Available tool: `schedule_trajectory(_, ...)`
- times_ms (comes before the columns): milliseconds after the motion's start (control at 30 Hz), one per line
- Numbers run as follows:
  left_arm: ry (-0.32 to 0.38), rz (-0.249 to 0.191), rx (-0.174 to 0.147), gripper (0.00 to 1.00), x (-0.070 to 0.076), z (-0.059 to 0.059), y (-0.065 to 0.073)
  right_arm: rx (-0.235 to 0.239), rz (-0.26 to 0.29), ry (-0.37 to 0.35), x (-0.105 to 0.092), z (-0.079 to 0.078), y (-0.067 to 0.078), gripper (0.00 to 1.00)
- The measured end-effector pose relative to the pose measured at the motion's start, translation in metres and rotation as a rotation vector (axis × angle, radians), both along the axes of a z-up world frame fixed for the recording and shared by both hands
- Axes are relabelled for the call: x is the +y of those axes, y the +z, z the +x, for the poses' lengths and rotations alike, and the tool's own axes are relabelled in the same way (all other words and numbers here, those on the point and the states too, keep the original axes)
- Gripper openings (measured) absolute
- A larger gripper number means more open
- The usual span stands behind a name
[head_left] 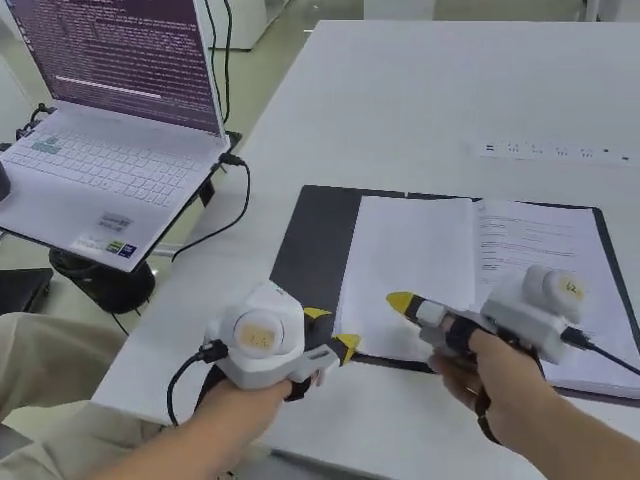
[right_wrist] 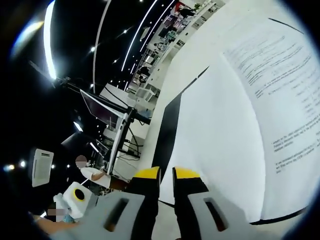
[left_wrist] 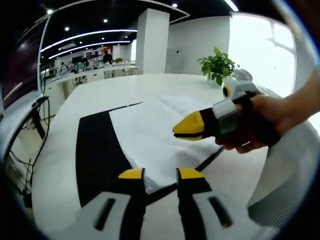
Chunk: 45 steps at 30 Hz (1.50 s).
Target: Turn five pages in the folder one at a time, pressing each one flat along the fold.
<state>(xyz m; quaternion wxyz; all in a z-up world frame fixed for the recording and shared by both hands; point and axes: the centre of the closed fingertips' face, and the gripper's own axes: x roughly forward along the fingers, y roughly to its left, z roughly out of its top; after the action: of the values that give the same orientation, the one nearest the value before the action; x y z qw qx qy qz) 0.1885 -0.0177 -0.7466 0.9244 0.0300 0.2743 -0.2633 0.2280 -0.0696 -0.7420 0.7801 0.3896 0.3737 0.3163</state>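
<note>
The folder lies open on the white table, its black cover [head_left: 310,240] to the left. A blank white page [head_left: 410,260] lies over the left side and a printed page [head_left: 530,250] over the right. My left gripper [head_left: 332,330] hovers by the folder's near left corner, open, with nothing between its jaws [left_wrist: 160,175]. My right gripper [head_left: 400,300] is shut and empty, its yellow tip low over the blank page's near edge. From the left gripper view the right gripper [left_wrist: 182,127] points left across the page. The right gripper [right_wrist: 166,174] looks along the black cover [right_wrist: 167,130].
An open laptop [head_left: 110,110] on a stand sits at the far left, with cables [head_left: 225,200] trailing to the table's left edge. A white power strip [head_left: 555,152] lies beyond the folder. A potted plant [left_wrist: 217,67] stands at the table's far end.
</note>
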Motion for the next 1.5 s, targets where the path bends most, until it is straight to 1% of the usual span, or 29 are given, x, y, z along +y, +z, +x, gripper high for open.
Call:
schedule_trajectory(100,-0.010,0.008,-0.002,0.14,-0.008,0.009,-0.008,-0.001,0.007,-0.010,-0.013,0.005,0.000,0.08)
schedule_trajectory(167,-0.017,0.017,0.001,0.10,-0.012,0.014,-0.016,0.000,0.007,-0.013,-0.022,0.010,0.000,0.07)
schedule_trajectory(200,-0.011,0.025,0.016,0.09,-0.013,0.016,-0.021,0.001,0.008,-0.014,-0.025,0.012,0.000,0.07)
schedule_trajectory(233,-0.002,0.026,0.016,0.08,-0.013,0.018,-0.023,-0.001,0.012,-0.017,-0.029,0.015,0.000,0.07)
schedule_trajectory(300,0.014,0.035,0.028,0.08,-0.012,0.019,-0.029,0.000,0.021,-0.023,-0.035,0.021,0.000,0.07)
schedule_trajectory(400,0.021,0.073,0.055,0.03,-0.009,0.016,-0.040,0.004,0.025,-0.028,-0.040,0.029,-0.001,0.07)
schedule_trajectory(433,0.026,0.080,0.050,0.02,-0.006,0.014,-0.043,0.011,0.029,-0.032,-0.042,0.032,-0.003,0.06)
schedule_trajectory(467,0.037,0.080,0.029,0.00,-0.005,0.015,-0.040,0.015,0.031,-0.028,-0.043,0.033,-0.003,0.05)
schedule_trajectory(500,0.047,0.075,0.026,0.00,-0.004,0.014,-0.039,0.015,0.032,-0.026,-0.043,0.035,-0.004,0.03)
schedule_trajectory(567,0.047,0.078,0.020,0.00,-0.004,0.015,-0.040,0.025,0.028,-0.027,-0.046,0.039,-0.008,0.02)
schedule_trajectory(600,0.036,0.093,0.012,0.00,-0.005,0.015,-0.040,0.022,0.026,-0.042,-0.049,0.045,-0.010,0.02)
schedule_trajectory(633,0.017,0.120,-0.002,0.00,-0.004,0.016,-0.040,0.027,0.023,-0.050,-0.050,0.048,-0.012,0.02)
schedule_trajectory(667,0.021,0.119,-0.002,0.00,-0.004,0.015,-0.040,0.036,0.022,-0.050,-0.050,0.050,-0.013,0.02)
schedule_trajectory(767,0.016,0.115,-0.012,0.00,-0.003,0.015,-0.040,0.041,0.014,-0.050,-0.051,0.059,-0.015,0.00)
schedule_trajectory(833,0.015,0.108,-0.017,0.00,-0.003,0.015,-0.040,0.054,0.023,-0.064,-0.053,0.067,-0.017,0.00)
schedule_trajectory(867,0.001,0.120,-0.024,0.00,-0.003,0.015,-0.040,0.057,0.023,-0.065,-0.054,0.068,-0.017,0.00)
schedule_trajectory(900,-0.010,0.135,-0.030,0.00,-0.002,0.016,-0.041,0.058,0.025,-0.071,-0.055,0.072,-0.017,0.00)
schedule_trajectory(933,-0.008,0.132,-0.027,0.00,-0.002,0.016,-0.041,0.062,0.027,-0.077,-0.056,0.076,-0.018,0.00)
schedule_trajectory(967,-0.009,0.133,-0.027,0.00,-0.002,0.016,-0.041,0.084,0.035,-0.087,-0.057,0.081,-0.021,0.00)
schedule_trajectory(1067,-0.008,0.133,-0.026,0.00,-0.001,0.016,-0.041,0.105,0.055,-0.108,-0.060,0.093,-0.024,0.00)
schedule_trajectory(1133,-0.006,0.131,-0.027,0.00,-0.001,0.016,-0.042,0.137,0.071,-0.142,-0.064,0.102,-0.028,0.00)
schedule_trajectory(1167,-0.004,0.131,-0.028,0.00,-0.001,0.016,-0.041,0.161,0.081,-0.147,-0.065,0.104,-0.031,0.00)
schedule_trajectory(1200,-0.002,0.130,-0.028,0.00,-0.001,0.016,-0.041,0.178,0.076,-0.149,-0.066,0.106,-0.035,0.00)
schedule_trajectory(1233,0.001,0.128,-0.028,0.00,-0.001,0.016,-0.042,0.173,0.078,-0.150,-0.066,0.108,-0.035,0.00)
schedule_trajectory(1267,0.002,0.127,-0.029,0.00,0.000,0.016,-0.042,0.196,0.130,-0.161,-0.064,0.112,-0.031,0.00)
schedule_trajectory(1300,0.003,0.127,-0.029,0.00,0.001,0.016,-0.043,0.206,0.126,-0.163,-0.064,0.112,-0.033,0.00)
schedule_trajectory(1333,0.004,0.126,-0.030,0.00,0.001,0.016,-0.043,0.200,0.133,-0.173,-0.065,0.116,-0.031,0.00)
schedule_trajectory(1433,0.004,0.126,-0.031,0.00,0.000,0.016,-0.042,0.204,0.139,-0.199,-0.066,0.125,-0.031,0.00)
schedule_trajectory(1500,0.005,0.126,-0.030,0.00,0.000,0.016,-0.042,0.220,0.161,-0.227,-0.069,0.132,-0.032,0.00)
